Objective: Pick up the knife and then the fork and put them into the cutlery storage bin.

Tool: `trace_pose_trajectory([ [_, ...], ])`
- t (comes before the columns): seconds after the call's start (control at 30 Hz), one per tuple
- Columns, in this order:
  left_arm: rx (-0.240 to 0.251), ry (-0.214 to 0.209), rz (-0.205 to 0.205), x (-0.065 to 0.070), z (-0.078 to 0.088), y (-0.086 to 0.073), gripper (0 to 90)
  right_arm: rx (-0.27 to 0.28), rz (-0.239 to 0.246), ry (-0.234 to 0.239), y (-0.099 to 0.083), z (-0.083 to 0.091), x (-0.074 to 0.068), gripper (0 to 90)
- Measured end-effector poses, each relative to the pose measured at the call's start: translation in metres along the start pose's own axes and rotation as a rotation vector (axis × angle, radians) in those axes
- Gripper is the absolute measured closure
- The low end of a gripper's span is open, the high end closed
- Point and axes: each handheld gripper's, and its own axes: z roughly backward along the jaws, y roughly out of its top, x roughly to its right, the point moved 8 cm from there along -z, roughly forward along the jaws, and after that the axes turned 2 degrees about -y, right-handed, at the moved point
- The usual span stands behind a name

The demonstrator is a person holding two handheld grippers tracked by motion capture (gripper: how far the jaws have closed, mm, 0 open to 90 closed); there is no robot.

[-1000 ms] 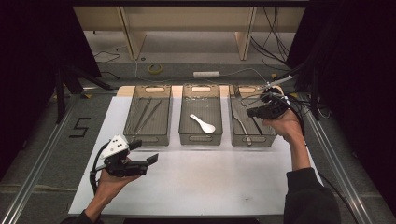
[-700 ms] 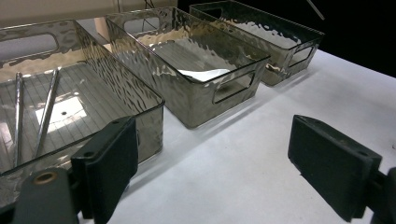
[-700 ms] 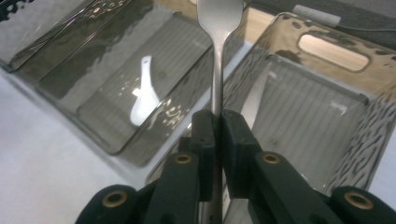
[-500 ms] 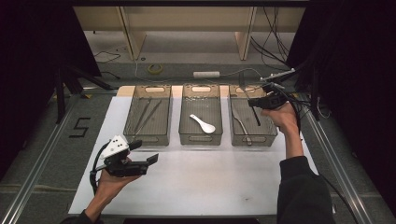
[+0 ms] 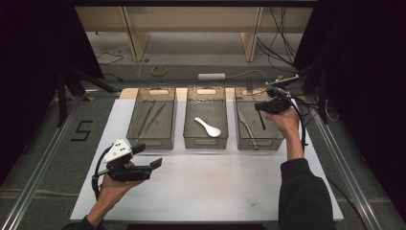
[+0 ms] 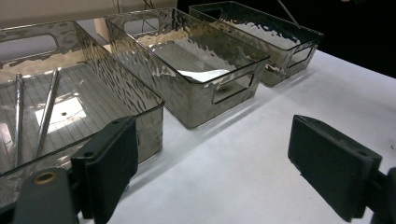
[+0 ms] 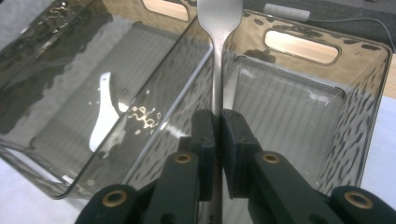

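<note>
Three smoky clear bins stand in a row on the white table (image 5: 206, 191). My right gripper (image 5: 257, 106) hovers over the right bin (image 5: 258, 145), shut on the shaft of a metal utensil (image 5: 249, 87). In the right gripper view the jaws (image 7: 217, 121) pinch the utensil (image 7: 216, 56), whose broad end points away over the wall between two bins. Near the table's front left, my left gripper (image 5: 147, 156) is open and holds nothing; its jaws (image 6: 219, 163) stand wide apart over bare table. A white spoon (image 5: 207, 126) lies in the middle bin (image 5: 206, 143).
Two long metal sticks (image 5: 149, 117) lie in the left bin (image 5: 136, 139). Another metal utensil (image 5: 245, 125) rests on the right bin's floor. Cables and a roll of tape (image 5: 159, 71) lie on the floor beyond the table. Dark curtains flank both sides.
My right gripper has shifted slightly left and toward the far end of the right bin, keeping the utensil. The left gripper has stayed still.
</note>
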Motion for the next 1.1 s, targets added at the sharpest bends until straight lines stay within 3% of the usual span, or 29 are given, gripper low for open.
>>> trace_pose_trajectory([
  [0.43, 0.0, 0.001, 0.0, 0.0, 0.0, 0.0, 15.9, -0.026, -0.016, -0.011, -0.018, -0.017, 0.003, 84.7],
  [1.1, 0.002, 0.001, 0.0, 0.0, 0.0, 0.0, 15.9, -0.071, -0.003, -0.032, -0.036, -0.031, 0.004, 84.6],
])
